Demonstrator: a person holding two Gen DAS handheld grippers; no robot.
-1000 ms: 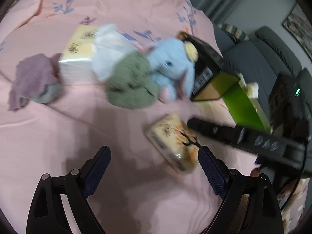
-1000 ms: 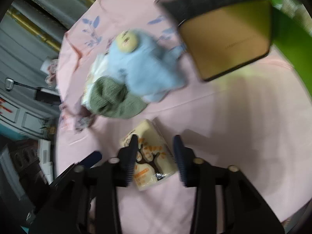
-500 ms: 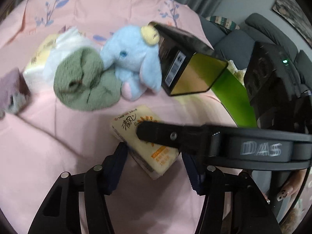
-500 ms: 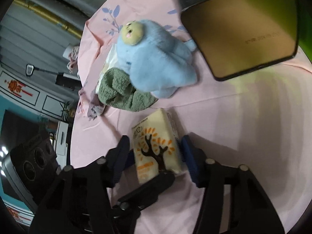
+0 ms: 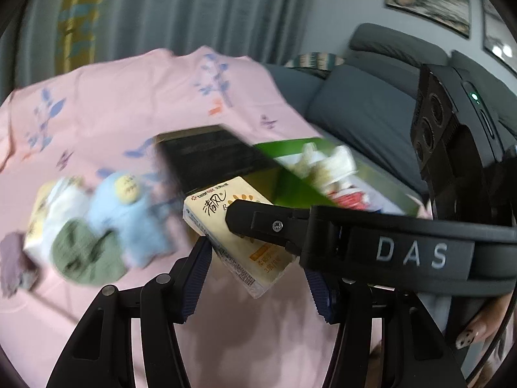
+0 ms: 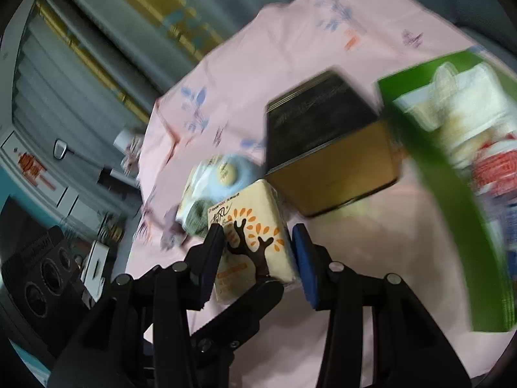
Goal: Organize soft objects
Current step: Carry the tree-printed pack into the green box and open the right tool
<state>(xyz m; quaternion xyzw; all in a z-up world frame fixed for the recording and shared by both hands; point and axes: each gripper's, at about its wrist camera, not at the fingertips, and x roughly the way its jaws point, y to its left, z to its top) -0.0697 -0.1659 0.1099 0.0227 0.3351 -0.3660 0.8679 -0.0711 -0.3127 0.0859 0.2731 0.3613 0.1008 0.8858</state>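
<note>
Cream-yellow plastic-wrapped tissue pack (image 6: 250, 236), lifted clear of the pink sheet (image 5: 129, 106), clamped across its width by the right gripper (image 6: 258, 252). Also pinched by the left gripper (image 5: 255, 258), crossing from the other side; long axis pointing away ahead of the right fingers. Straight beyond the pack, the open black box (image 6: 326, 148); further right, the green bin (image 6: 452, 177), already holding soft items. Both hands equally near.

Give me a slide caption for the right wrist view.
Both grippers lift a tissue pack above the pink cloth, toward a green box.
</note>
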